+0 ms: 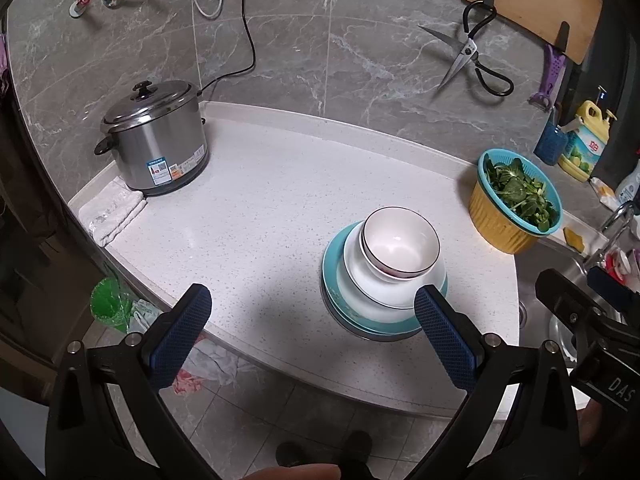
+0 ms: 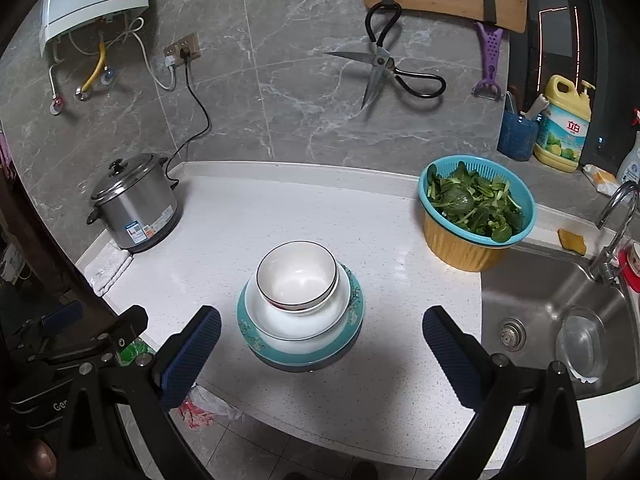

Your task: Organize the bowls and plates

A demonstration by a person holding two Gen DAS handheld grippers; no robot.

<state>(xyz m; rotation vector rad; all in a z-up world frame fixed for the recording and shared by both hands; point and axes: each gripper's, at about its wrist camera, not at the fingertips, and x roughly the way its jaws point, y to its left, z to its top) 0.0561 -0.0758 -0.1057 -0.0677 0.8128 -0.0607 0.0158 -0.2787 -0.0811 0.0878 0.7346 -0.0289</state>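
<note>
One stack of dishes stands on the white speckled counter (image 1: 260, 208) (image 2: 248, 224). At the bottom lie teal-rimmed plates (image 1: 334, 284) (image 2: 288, 354), on them a white deep plate (image 1: 368, 292) (image 2: 320, 324), and on top white bowls with a dark rim (image 1: 400, 240) (image 2: 296, 276). My left gripper (image 1: 312, 304) is open and holds nothing; it hangs near the counter's front edge, left of the stack. My right gripper (image 2: 322, 324) is open too, its blue pads (image 2: 192, 356) wide apart on either side of the stack and nearer the camera. Each gripper shows at the edge of the other's view.
A steel rice cooker (image 1: 156, 140) (image 2: 134, 204) and a folded cloth (image 1: 112, 210) sit at the left. A teal colander of greens in a yellow basin (image 1: 514, 200) (image 2: 476, 212) stands right, beside the sink (image 2: 560, 320) and tap (image 2: 616, 216). Scissors (image 2: 384, 68) hang on the wall.
</note>
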